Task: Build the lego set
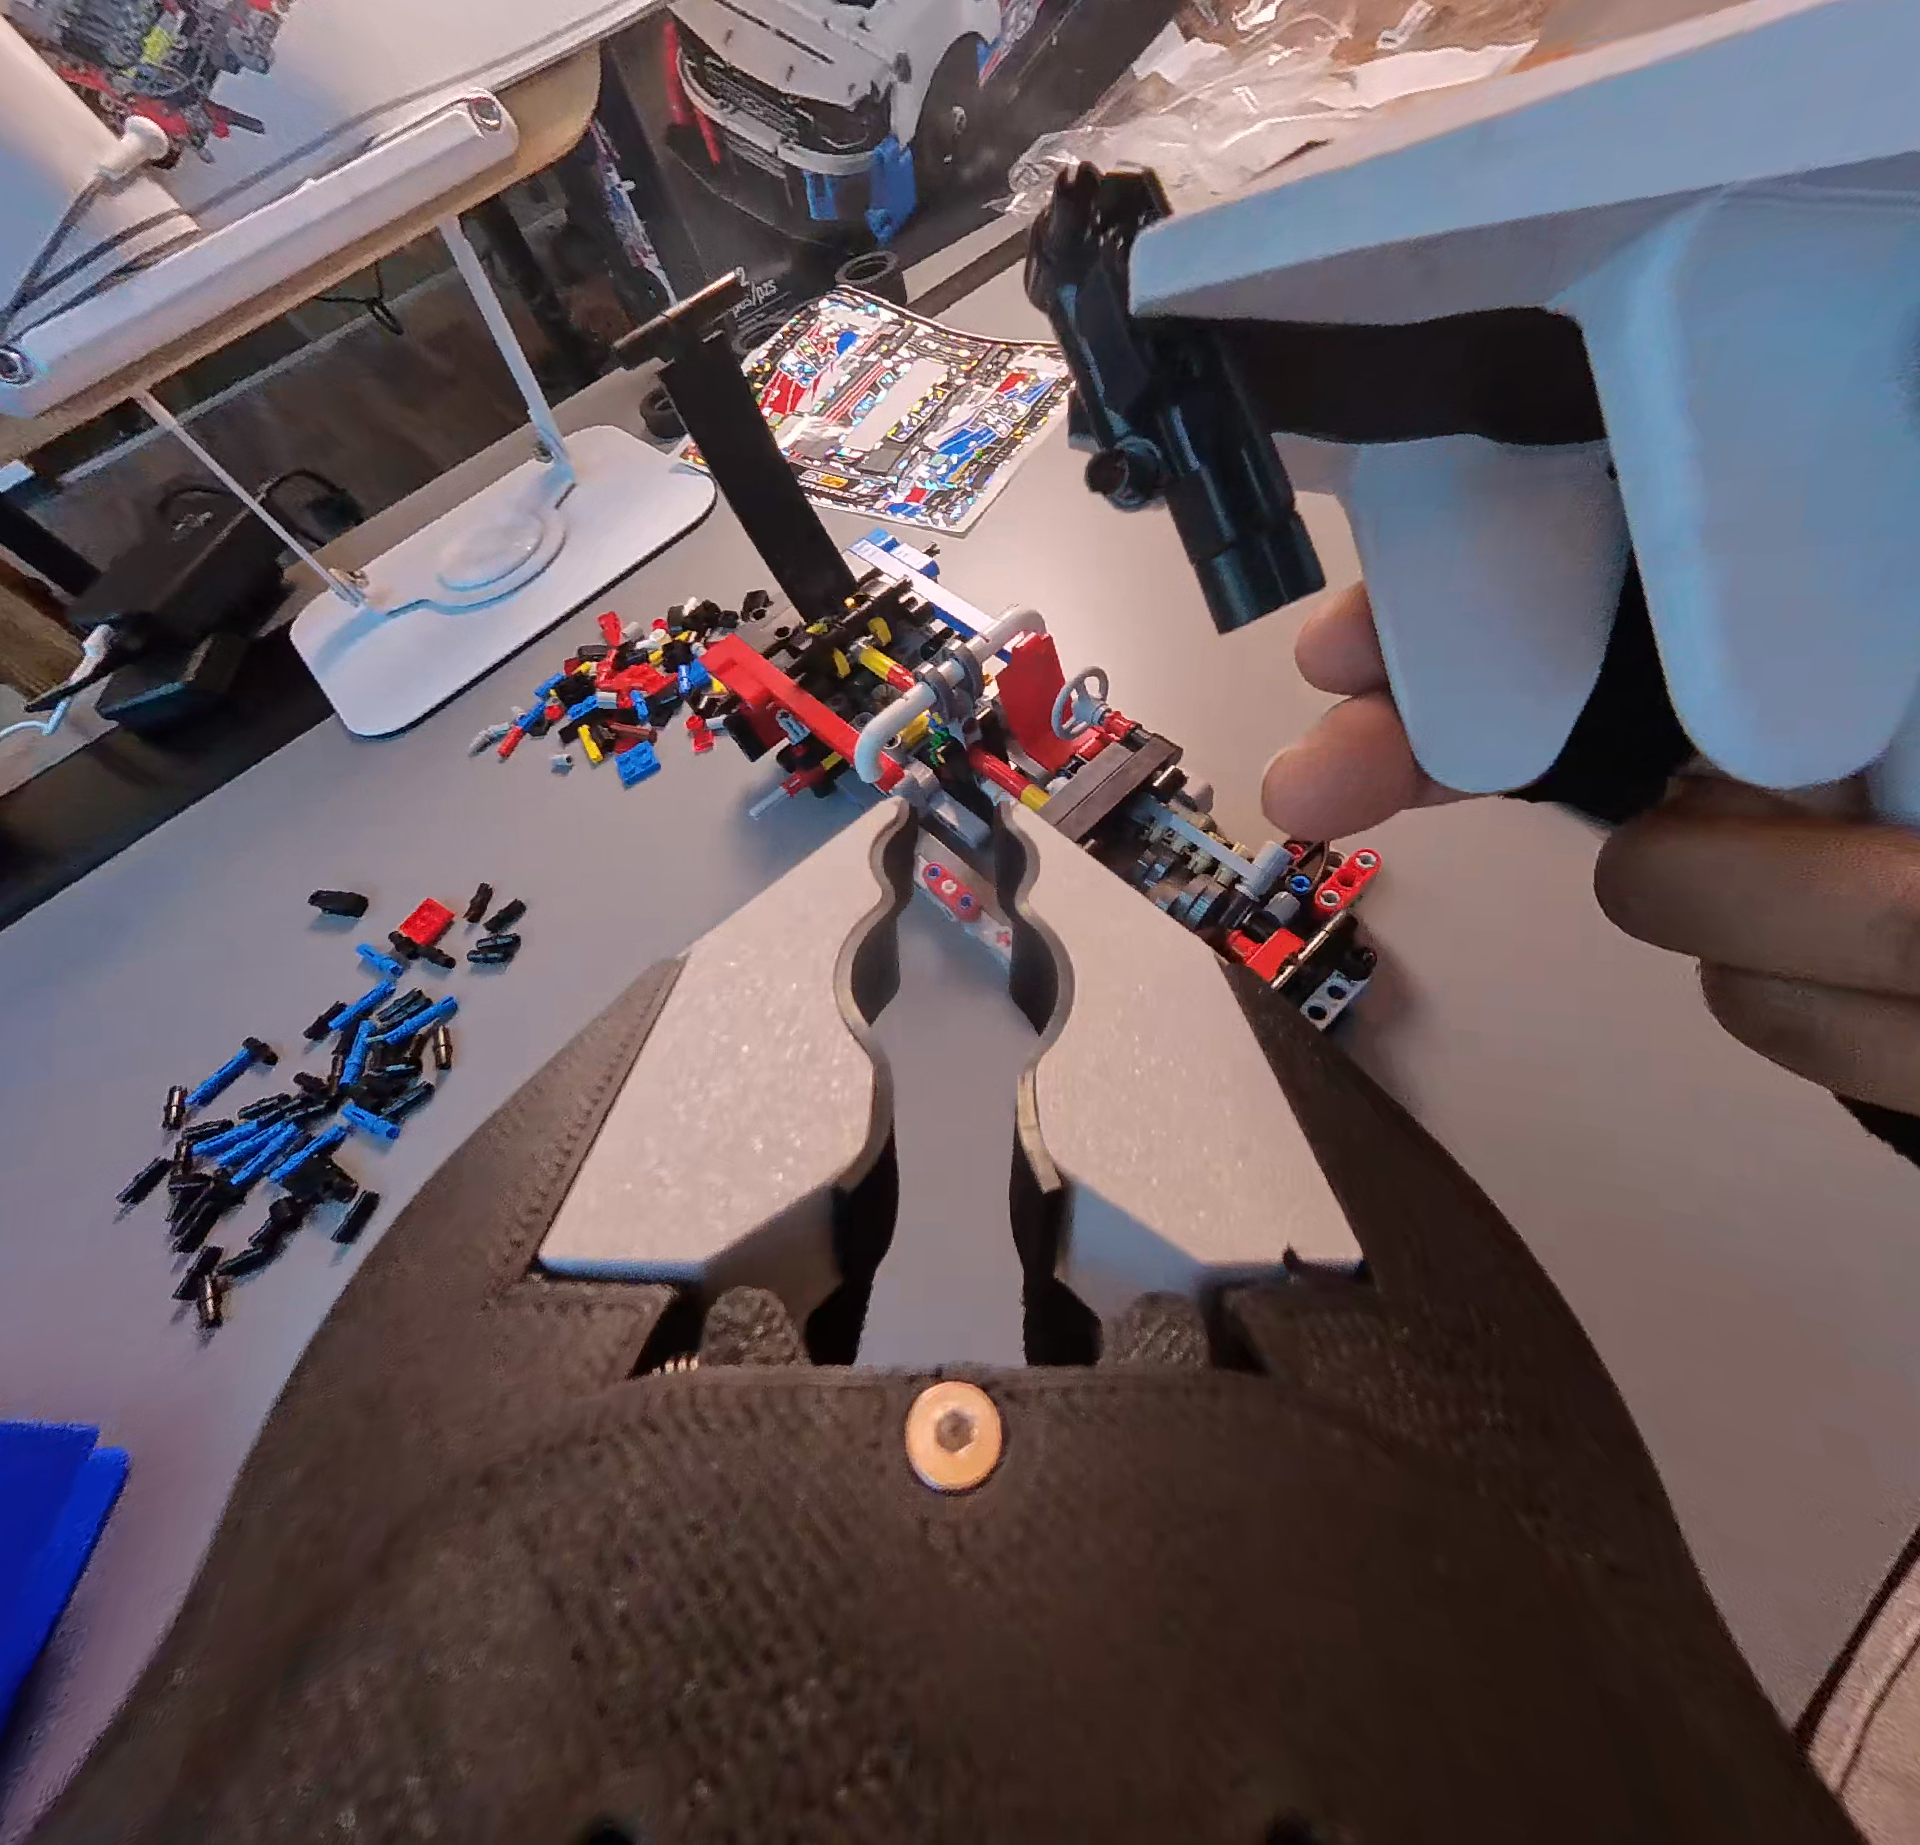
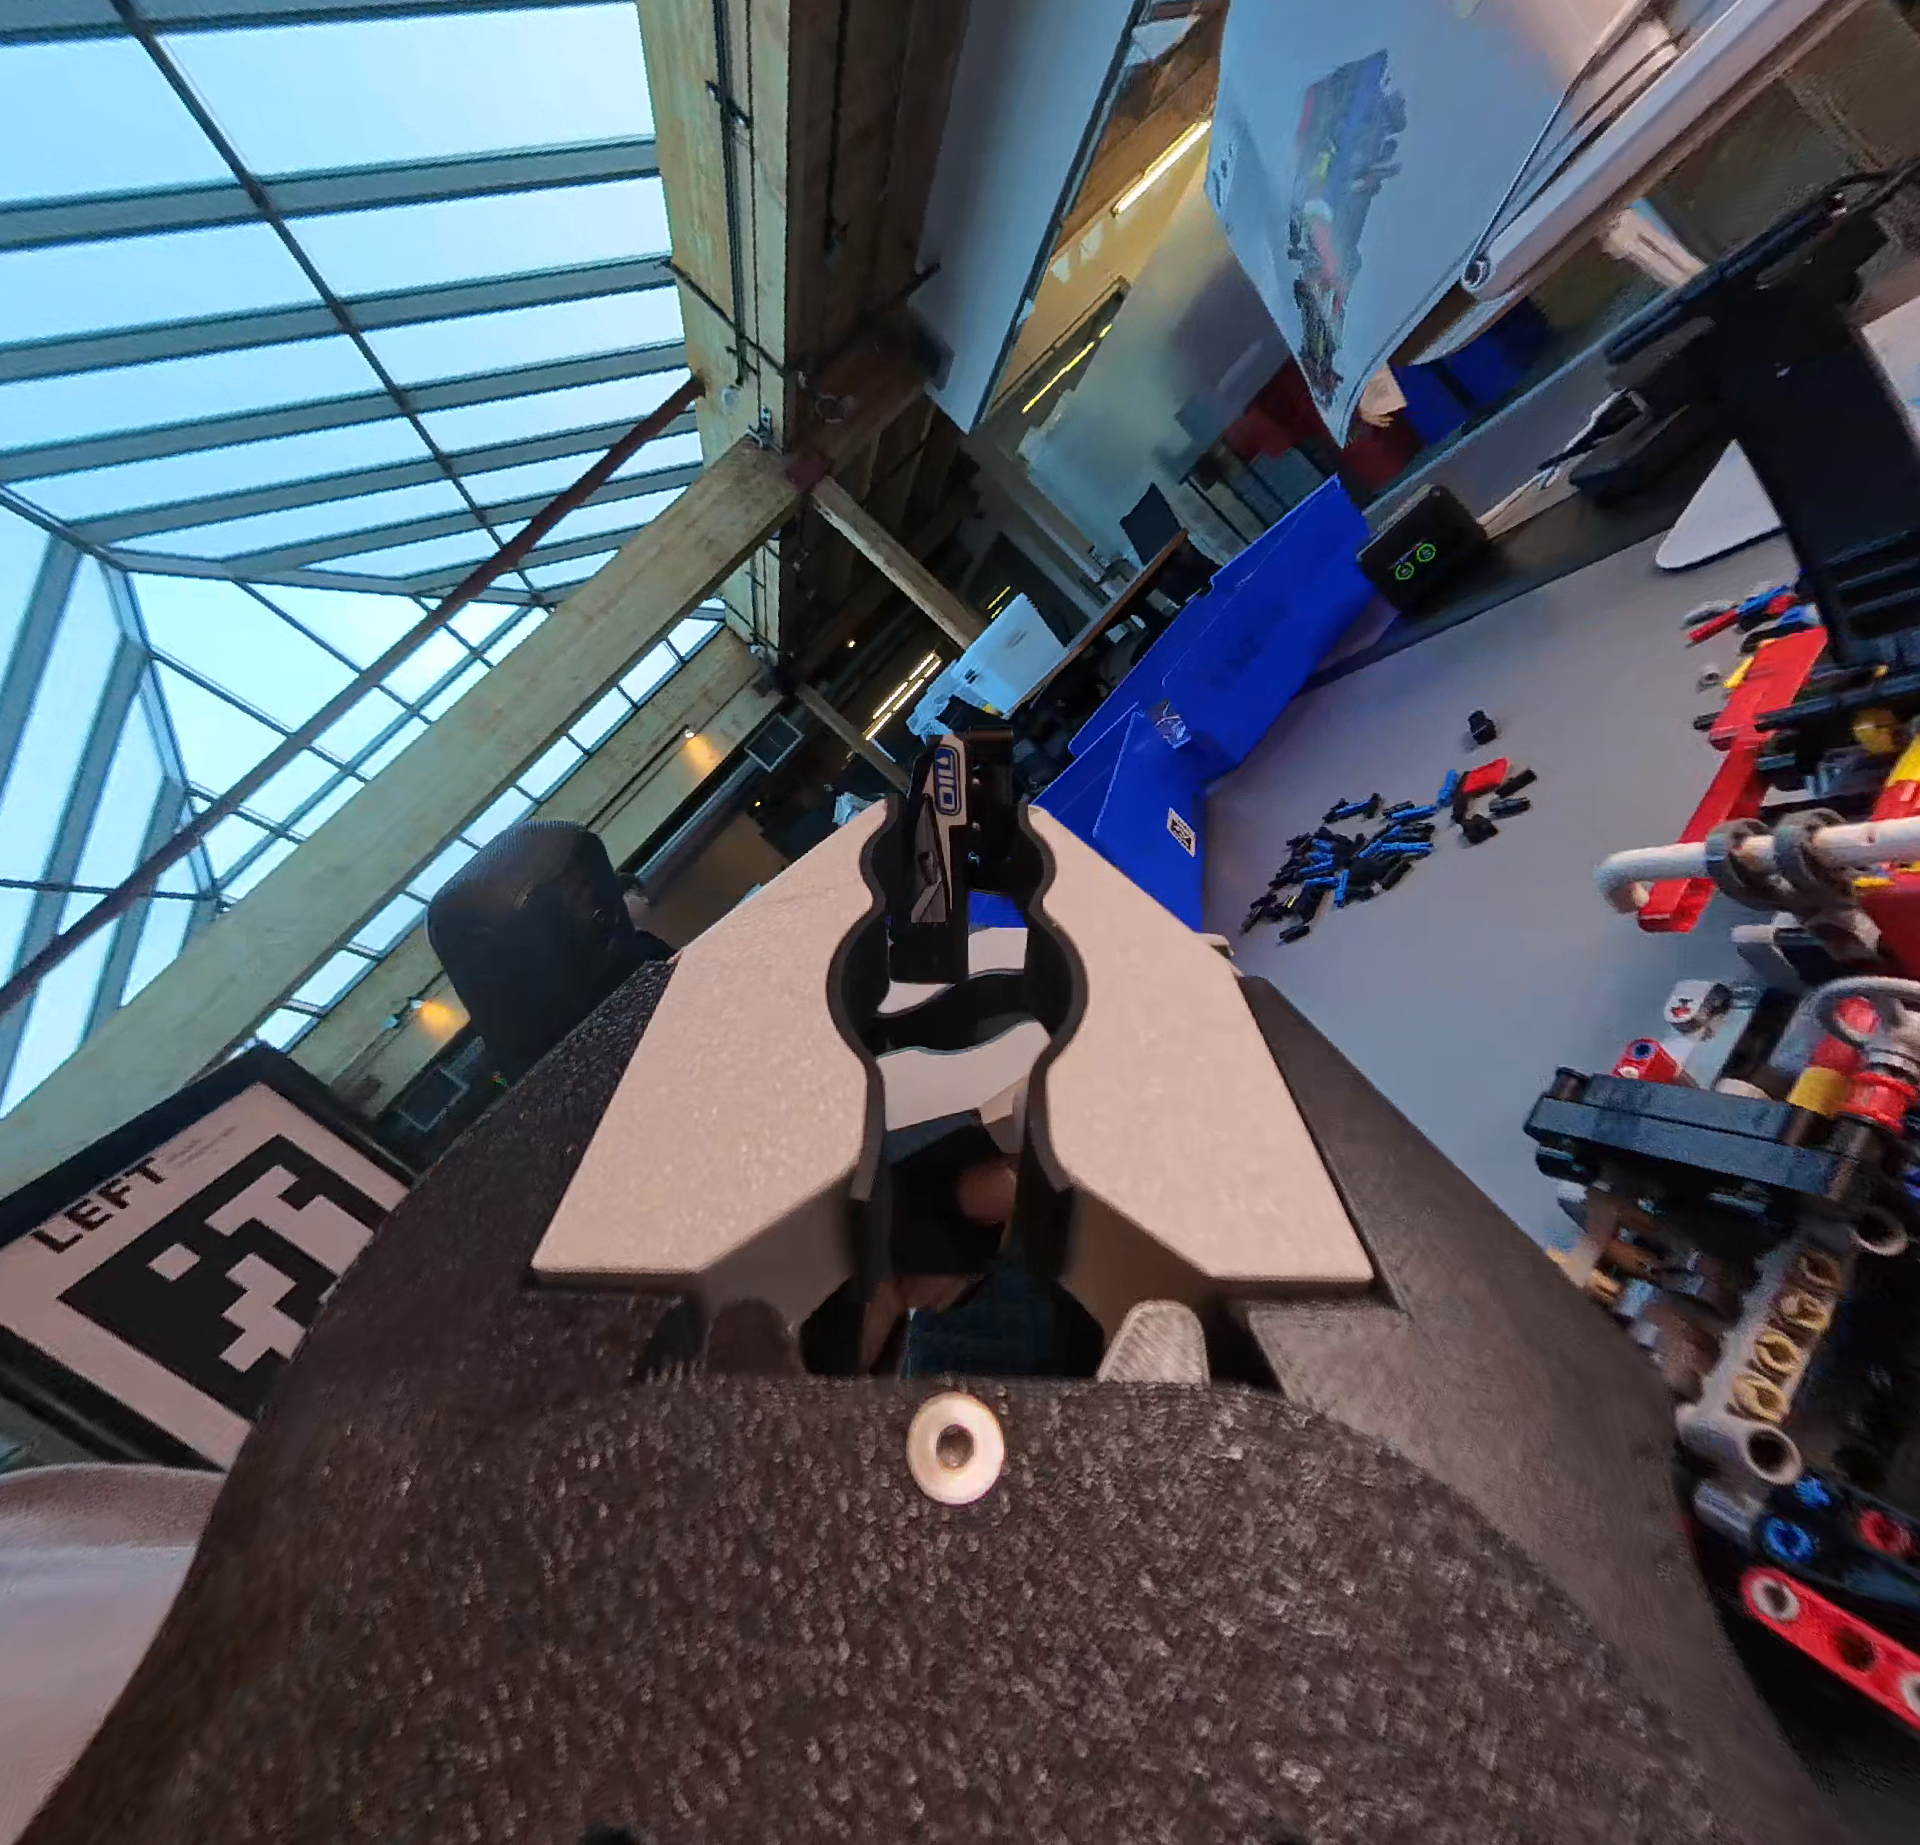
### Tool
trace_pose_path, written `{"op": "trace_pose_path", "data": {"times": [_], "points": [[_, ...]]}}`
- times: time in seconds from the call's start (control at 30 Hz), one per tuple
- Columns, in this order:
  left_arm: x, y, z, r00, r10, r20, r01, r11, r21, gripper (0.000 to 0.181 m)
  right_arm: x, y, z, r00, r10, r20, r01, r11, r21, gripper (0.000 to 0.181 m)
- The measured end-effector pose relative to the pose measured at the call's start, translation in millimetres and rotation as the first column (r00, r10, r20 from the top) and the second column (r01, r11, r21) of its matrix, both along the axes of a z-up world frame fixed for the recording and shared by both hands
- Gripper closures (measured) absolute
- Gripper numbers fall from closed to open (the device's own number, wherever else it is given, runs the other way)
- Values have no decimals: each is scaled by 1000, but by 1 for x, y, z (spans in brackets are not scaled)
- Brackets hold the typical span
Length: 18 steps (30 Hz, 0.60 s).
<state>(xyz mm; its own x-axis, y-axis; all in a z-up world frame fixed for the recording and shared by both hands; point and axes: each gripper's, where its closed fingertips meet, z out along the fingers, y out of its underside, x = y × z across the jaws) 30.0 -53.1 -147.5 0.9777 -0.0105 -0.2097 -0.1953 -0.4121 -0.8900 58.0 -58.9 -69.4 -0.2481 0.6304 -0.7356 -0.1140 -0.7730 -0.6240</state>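
Observation:
A partly built Lego car chassis point(image 1: 1049, 756) in red, black and grey lies on the grey table point(image 1: 520, 964); it also shows at the right of the right wrist view point(image 2: 1787, 1120). My left gripper point(image 1: 956, 829) reaches its near side, jaws nearly closed around a white side beam point(image 1: 951, 891). My right gripper point(image 2: 956, 819) is shut on a black Lego assembly point(image 2: 940, 860) bearing a sticker and points up toward the ceiling. In the left wrist view it point(image 1: 1195, 278) holds that assembly point(image 1: 1174, 403) above the chassis. A hand point(image 1: 1351, 715) grips its handle.
A pile of blue and black pins point(image 1: 281, 1120) lies left, mixed small parts point(image 1: 623, 683) beside the chassis. Behind stand a black post point(image 1: 748, 445), a sticker sheet point(image 1: 904, 413), a white stand base point(image 1: 499, 569), the set's box point(image 1: 883, 60) and plastic bags point(image 1: 1299, 60). Blue bins point(image 2: 1195, 673) sit far off. Tip to tip, the grippers are about 8 cm apart.

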Motion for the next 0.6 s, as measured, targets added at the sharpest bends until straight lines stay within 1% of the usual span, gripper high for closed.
{"op": "trace_pose_path", "data": {"times": [0.1,0.23,0.37,0.6], "points": [[-8,1,1,999,44,-24,-44,999,-1,171,-5,-7,6,1000,-15,-11,15,999,41,163],[-12,4,3,995,73,-63,-73,997,0,172,-7,-16,5,999,-16,-29,18,998,67,163],[-10,7,5,993,74,-95,-74,997,1,172,-9,-21,2,999,23,-33,-21,999,41,163],[-11,10,4,987,76,-139,-78,997,-11,169,-4,-25,9,993,106,-59,-104,994,36,164]]}}
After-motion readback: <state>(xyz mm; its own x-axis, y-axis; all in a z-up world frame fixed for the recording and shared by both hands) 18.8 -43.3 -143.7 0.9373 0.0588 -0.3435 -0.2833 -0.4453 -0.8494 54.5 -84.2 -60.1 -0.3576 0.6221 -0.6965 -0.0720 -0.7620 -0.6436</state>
